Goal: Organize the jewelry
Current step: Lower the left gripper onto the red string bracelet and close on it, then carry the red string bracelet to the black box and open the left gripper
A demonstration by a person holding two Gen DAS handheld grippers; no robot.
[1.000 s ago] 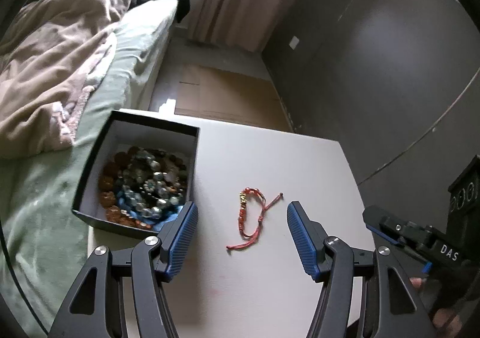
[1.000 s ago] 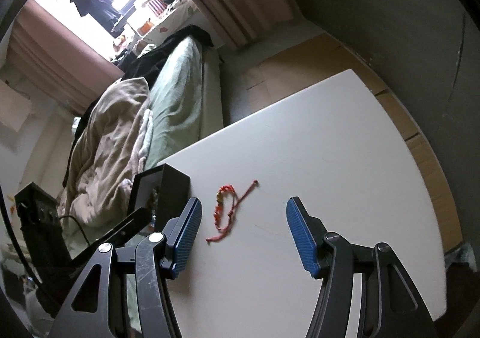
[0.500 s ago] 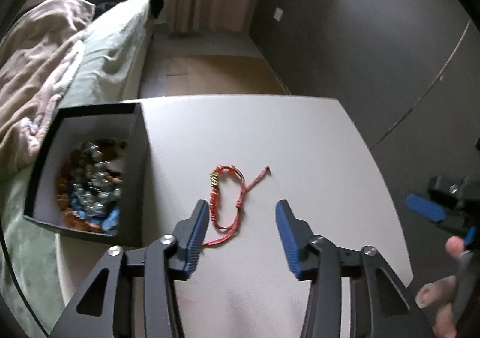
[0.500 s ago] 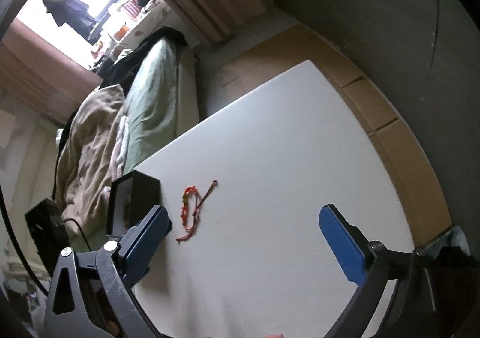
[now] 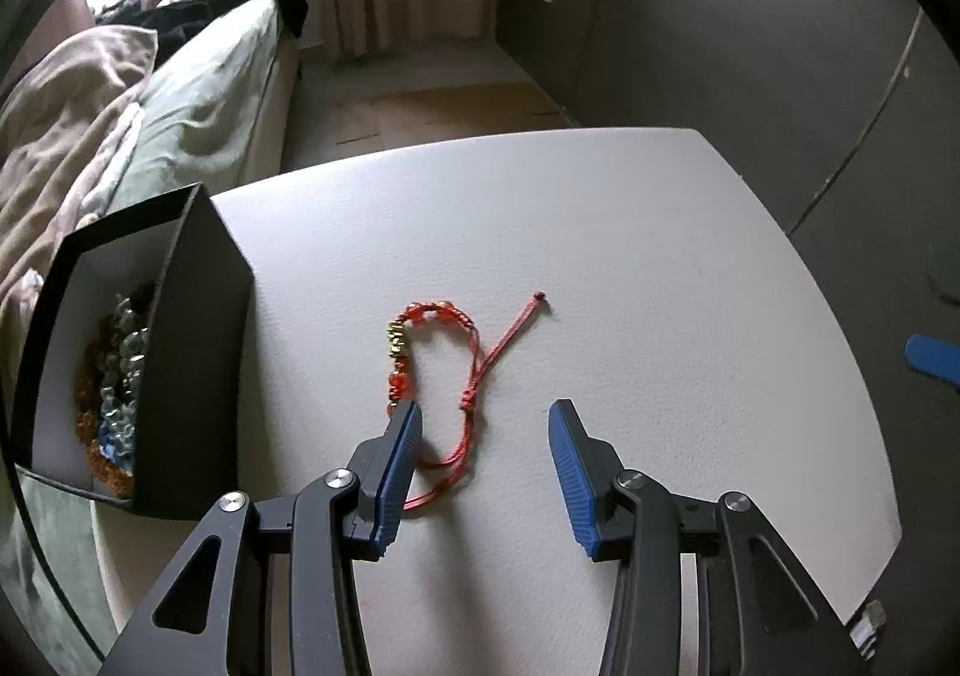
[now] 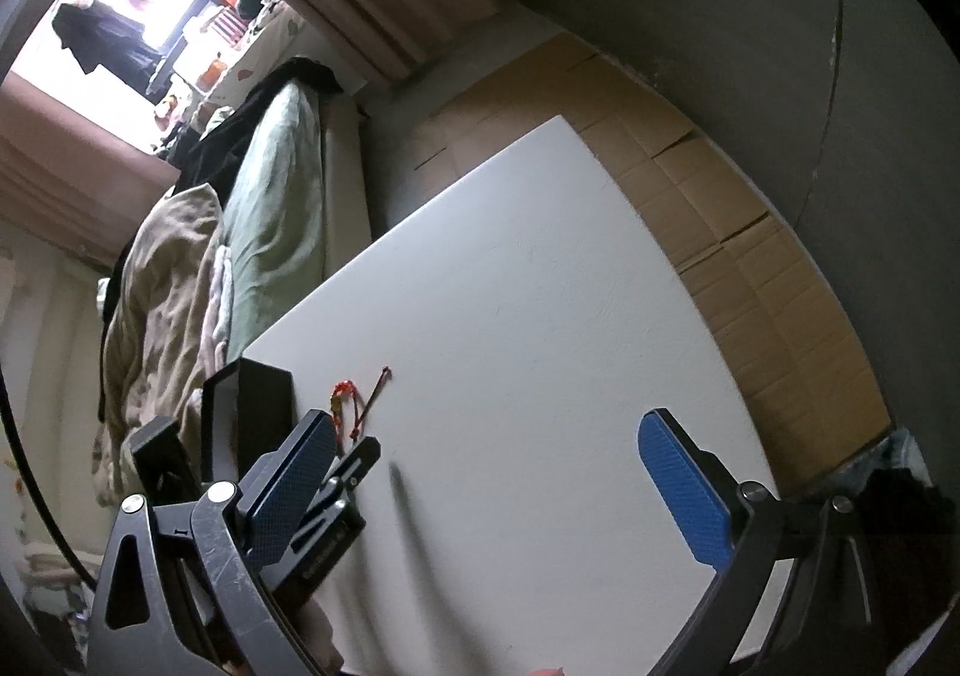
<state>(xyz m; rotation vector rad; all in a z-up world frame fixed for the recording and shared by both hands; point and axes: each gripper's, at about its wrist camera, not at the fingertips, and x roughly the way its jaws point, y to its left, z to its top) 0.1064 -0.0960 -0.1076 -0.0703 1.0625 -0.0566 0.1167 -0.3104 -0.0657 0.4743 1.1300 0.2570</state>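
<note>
Red cord, thin and limp: the bracelet lies flat on the white table, lower centre of the left wrist view, just right of the black box that holds the beaded pieces already gathered. You are on the pickup step, by my reading; the bracelet is the one piece on the table outside the box. Your left gripper points steeply down over the near part of the loop, jaws closing, with the cord's knot and lower bend between them but neither pad pressing on it; the left pad hides a stretch of cord, so contact there cannot be told. Your right gripper is spread wide with nothing between its fingers, over bare table at the lower part of its own view, well clear of the work. Orientation: the loop's long axis runs from lower centre toward upper centre of the left view, leaning slightly left; gold beads sit on its left side, and the free tail points to the upper right, ending in a small knot. Next move likely calls for dropping the tips to the table surface and pinching across the doubled cord near the knot, then carrying left to the box. Expect the cord to dangle and snag on the box rim.
</note>
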